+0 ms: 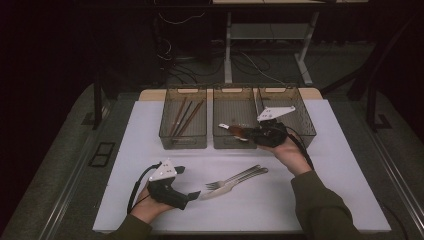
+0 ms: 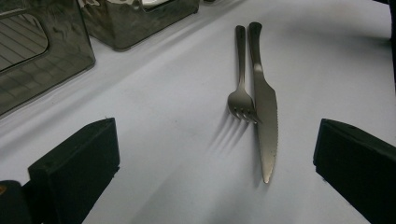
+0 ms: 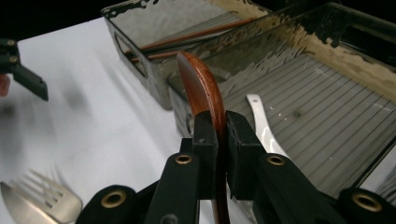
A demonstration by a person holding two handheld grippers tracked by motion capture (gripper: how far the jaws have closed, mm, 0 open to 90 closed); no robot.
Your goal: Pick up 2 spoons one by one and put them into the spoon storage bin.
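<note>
Brown wood is showing between the fingers of the right gripper (image 3: pixel 219 140): they are clenching a wooden spoon (image 3: pixel 201 91) on edge, its curved bowl rising above the pads. In the high view the right gripper (image 1: pixel 248 134) is hanging over the front part of the middle bin (image 1: pixel 220 141), with the spoon (image 1: pixel 239 132) sticking out toward the left above that bin. A white spoon (image 3: pixel 261 123) is lying on the ribbed floor of the middle bin, just beyond the clenched fingers.

Three smoky, see-through bins are sitting side by side at the far edge of the white counter (image 1: pixel 325 180). The left bin (image 1: pixel 167 135) is holding several chopsticks (image 1: pixel 183 118), lying lengthwise. The right bin (image 1: pixel 306 127) is standing just beside the middle one, partly behind the right hand.

The left gripper (image 1: pixel 189 182) is resting low near the front of the counter, its fingers (image 2: pixel 77 163) standing wide apart and gripping nothing. Between and beyond them, a metal fork (image 2: pixel 241 93) and a metal knife (image 2: pixel 265 116) are lying side by side on the counter, touching or nearly so, tines and blade tip pointing toward the left gripper. In the high view the fork (image 1: pixel 235 179) and the knife (image 1: pixel 215 192) are lying near the middle of the counter, well apart from the bins.
</note>
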